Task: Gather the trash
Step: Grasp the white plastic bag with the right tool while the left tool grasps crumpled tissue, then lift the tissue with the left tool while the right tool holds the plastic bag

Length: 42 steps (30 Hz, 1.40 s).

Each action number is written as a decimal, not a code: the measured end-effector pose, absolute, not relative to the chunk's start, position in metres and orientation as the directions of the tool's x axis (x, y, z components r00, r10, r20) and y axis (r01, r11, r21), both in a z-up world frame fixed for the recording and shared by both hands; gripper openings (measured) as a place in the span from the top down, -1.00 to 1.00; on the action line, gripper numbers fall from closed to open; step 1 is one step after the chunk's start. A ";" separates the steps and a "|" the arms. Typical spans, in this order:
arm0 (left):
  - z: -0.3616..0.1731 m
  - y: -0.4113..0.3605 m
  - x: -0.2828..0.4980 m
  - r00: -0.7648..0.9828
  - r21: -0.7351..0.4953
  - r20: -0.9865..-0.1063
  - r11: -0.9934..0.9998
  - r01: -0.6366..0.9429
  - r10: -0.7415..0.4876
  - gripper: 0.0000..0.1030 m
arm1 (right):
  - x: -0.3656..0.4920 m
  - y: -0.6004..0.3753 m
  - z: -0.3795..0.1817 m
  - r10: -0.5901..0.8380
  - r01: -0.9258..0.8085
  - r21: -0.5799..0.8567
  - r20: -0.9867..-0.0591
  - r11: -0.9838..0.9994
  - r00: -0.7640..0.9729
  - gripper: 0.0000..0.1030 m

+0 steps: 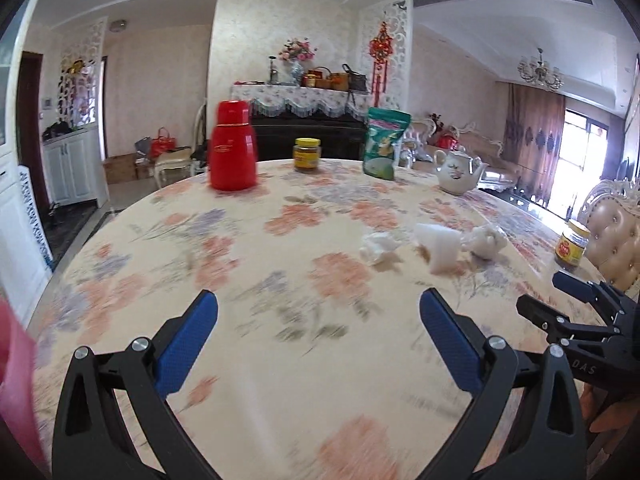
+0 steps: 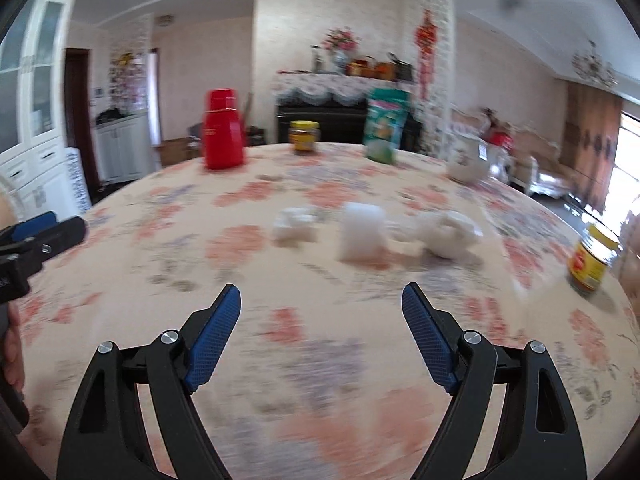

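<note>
Left wrist view: the left tool (image 1: 318,316) hangs released over the floral surface (image 1: 240,264), its blue pads spread wide and holding nothing. The trash lies ahead and to the right: three white pieces in a row, a crumpled wad (image 1: 378,248), a blockier piece (image 1: 438,246) and a second crumpled wad (image 1: 486,242), set near one another. Behind them stand one red flask (image 1: 233,146), one green pouch (image 1: 386,144), one white teapot (image 1: 458,172) and two yellow-lidded jars, one at the back (image 1: 307,154) and one at the right rim (image 1: 572,246). The right tool (image 1: 560,300) enters at the right edge, and something pink (image 1: 18,380), too blurred to name, shows at the left edge. Right wrist view: the right tool (image 2: 321,304) is likewise released and empty, aimed at the same three pieces, wad (image 2: 296,224), block (image 2: 360,236) and wad (image 2: 448,234); the near jar (image 2: 594,258) stands to their right and the left tool (image 2: 44,232) shows at the left edge. Judged risks: the light pieces may skid ahead of a closing pad instead of being pinched; a wide sweep to the right may knock the near jar at the rim; both tools converging on one cluster may collide; and the heavy blur suggests fast motion, which makes overshoot likelier.
</note>
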<state>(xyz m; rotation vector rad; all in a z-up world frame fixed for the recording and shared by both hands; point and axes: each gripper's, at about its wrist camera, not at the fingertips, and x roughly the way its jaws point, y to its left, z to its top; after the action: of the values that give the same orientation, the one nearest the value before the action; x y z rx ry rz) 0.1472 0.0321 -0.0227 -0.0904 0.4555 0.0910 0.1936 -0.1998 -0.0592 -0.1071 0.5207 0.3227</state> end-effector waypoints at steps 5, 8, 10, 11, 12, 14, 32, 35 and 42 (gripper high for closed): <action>-0.029 0.010 0.207 0.887 -0.056 -0.458 0.994 -0.093 0.057 -0.90 | 0.251 -0.245 -0.070 0.193 -0.226 0.003 -0.529 0.974 0.826 -0.52; -0.040 0.003 0.246 0.871 -0.059 -0.489 0.994 -0.097 0.056 -0.90 | 0.280 -0.262 -0.074 0.169 -0.197 0.005 -0.538 0.980 0.826 -0.52; -0.048 -0.001 0.271 0.852 -0.057 -0.522 0.994 -0.095 0.052 -0.90 | 0.300 -0.273 -0.077 0.160 -0.183 0.013 -0.549 0.983 0.821 -0.56; -0.054 -0.003 0.285 0.838 -0.053 -0.544 0.994 -0.096 0.052 -0.90 | 0.313 -0.279 -0.080 0.150 -0.170 0.015 -0.558 0.985 0.816 -0.59; -0.057 -0.004 0.295 0.829 -0.051 -0.557 0.994 -0.098 0.053 -0.90 | 0.326 -0.284 -0.083 0.146 -0.163 0.022 -0.572 0.986 0.807 -0.60; -0.067 -0.008 0.321 0.802 -0.041 -0.595 0.994 -0.104 0.060 -0.90 | 0.349 -0.289 -0.089 0.151 -0.165 0.033 -0.609 0.986 0.779 -0.61; -0.118 -0.033 0.454 0.630 -0.003 -0.773 0.993 -0.120 0.074 -0.87 | 0.472 -0.285 -0.121 0.135 -0.195 0.001 -0.726 0.981 0.674 -0.64; -0.124 -0.036 0.462 0.603 -0.008 -0.795 0.994 -0.111 0.061 -0.34 | 0.478 -0.283 -0.125 0.157 -0.209 0.020 -0.733 0.978 0.662 -0.58; -0.116 -0.041 0.436 0.645 -0.011 -0.764 0.998 -0.055 0.027 0.69 | 0.452 -0.275 -0.119 0.169 -0.236 0.004 -0.707 0.972 0.686 0.26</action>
<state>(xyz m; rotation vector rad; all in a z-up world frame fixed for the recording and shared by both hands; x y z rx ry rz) 0.4356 -0.0415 -0.1156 -0.0337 0.8683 0.0467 0.4523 -0.2755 -0.1190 -0.0899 0.7826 0.2271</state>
